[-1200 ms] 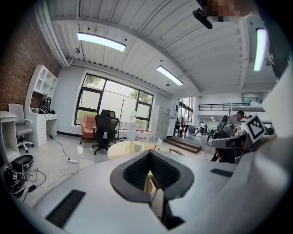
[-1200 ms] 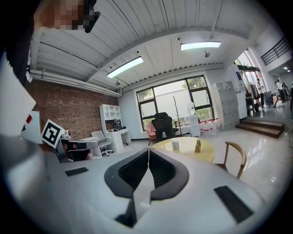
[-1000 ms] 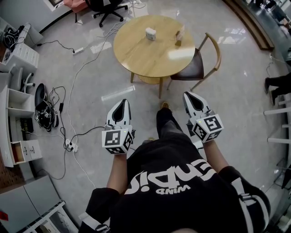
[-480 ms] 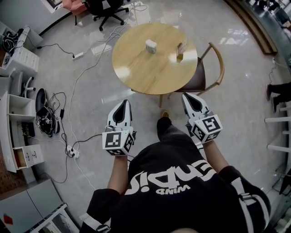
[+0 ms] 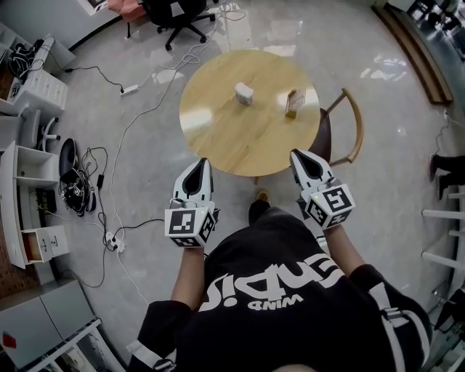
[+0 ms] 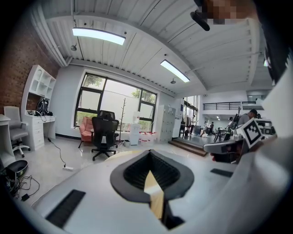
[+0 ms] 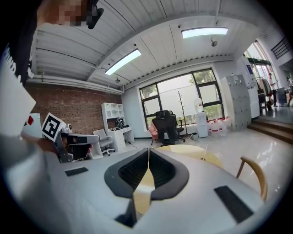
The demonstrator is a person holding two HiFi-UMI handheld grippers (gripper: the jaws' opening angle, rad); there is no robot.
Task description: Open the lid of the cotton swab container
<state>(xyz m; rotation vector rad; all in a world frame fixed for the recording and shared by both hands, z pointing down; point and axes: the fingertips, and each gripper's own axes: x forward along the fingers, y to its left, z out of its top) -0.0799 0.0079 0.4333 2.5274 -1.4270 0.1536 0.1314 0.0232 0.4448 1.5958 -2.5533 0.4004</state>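
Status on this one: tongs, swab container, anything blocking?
Left tongs, right tongs shut, empty. Small white container on round wooden table, untouched, ahead. Nothing in between.

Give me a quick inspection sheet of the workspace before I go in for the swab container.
Surface: round wooden table, bare but for two items.
Job's things: small white container near the table's middle; lid state too small to tell.
Clutter: small tan object beside it, apart.
Grippers: left gripper and right gripper shut, empty, by the table's near edge.
Cables: floor cables at left.
Surroundings: wooden chair, office chair.
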